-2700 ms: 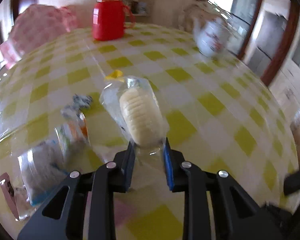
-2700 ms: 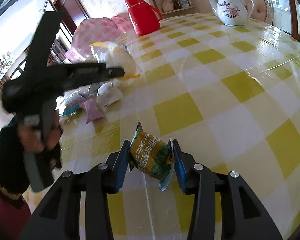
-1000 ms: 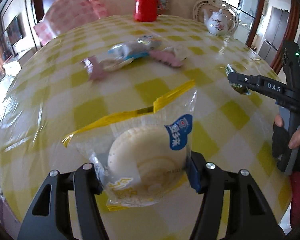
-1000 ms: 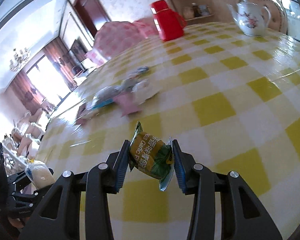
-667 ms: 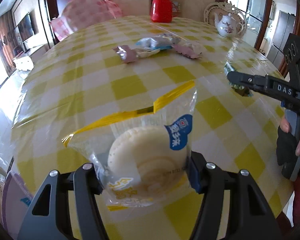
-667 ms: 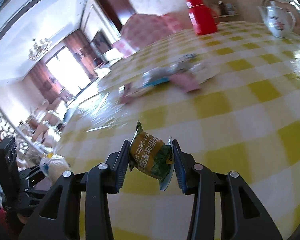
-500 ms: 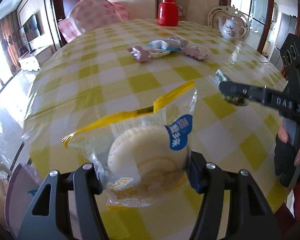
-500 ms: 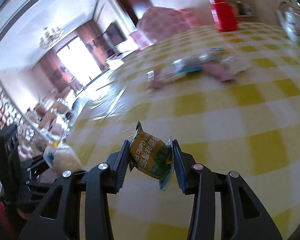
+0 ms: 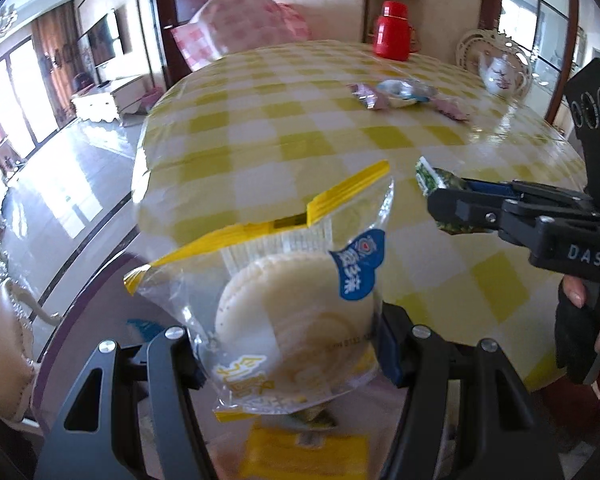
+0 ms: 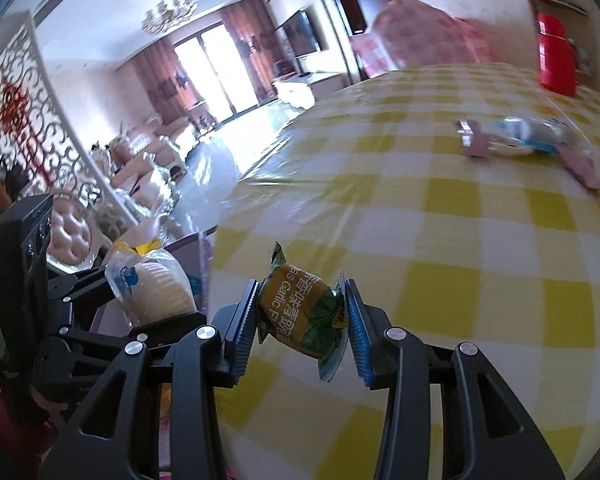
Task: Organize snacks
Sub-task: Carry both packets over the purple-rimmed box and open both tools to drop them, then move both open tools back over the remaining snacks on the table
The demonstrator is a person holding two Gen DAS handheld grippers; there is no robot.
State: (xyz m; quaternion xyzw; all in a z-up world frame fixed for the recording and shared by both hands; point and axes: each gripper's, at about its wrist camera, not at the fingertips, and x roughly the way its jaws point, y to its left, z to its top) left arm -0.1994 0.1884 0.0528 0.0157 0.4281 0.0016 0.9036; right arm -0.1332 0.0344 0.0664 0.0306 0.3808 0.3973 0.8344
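My left gripper [image 9: 288, 344] is shut on a clear bag with a round white cake [image 9: 284, 312] and holds it off the table's near-left edge, above a purple container [image 9: 100, 308]. The cake bag also shows in the right wrist view [image 10: 152, 284]. My right gripper [image 10: 302, 312] is shut on a green-and-gold snack packet [image 10: 300, 310] above the table's edge. In the left wrist view the right gripper [image 9: 440, 196] reaches in from the right with the snack packet [image 9: 436, 178].
A yellow-checked table [image 9: 340, 132] carries a cluster of loose snacks [image 9: 400, 94], a red thermos [image 9: 392, 30] and a white teapot [image 9: 498, 72] at the back. A yellow packet [image 9: 304, 452] lies in the purple container below. A pink-checked cover [image 9: 236, 36] is behind.
Both grippers have swung left and pulled back from the table's middle to its near-left edge, each still holding its snack. The purple container has come into view below the left gripper.
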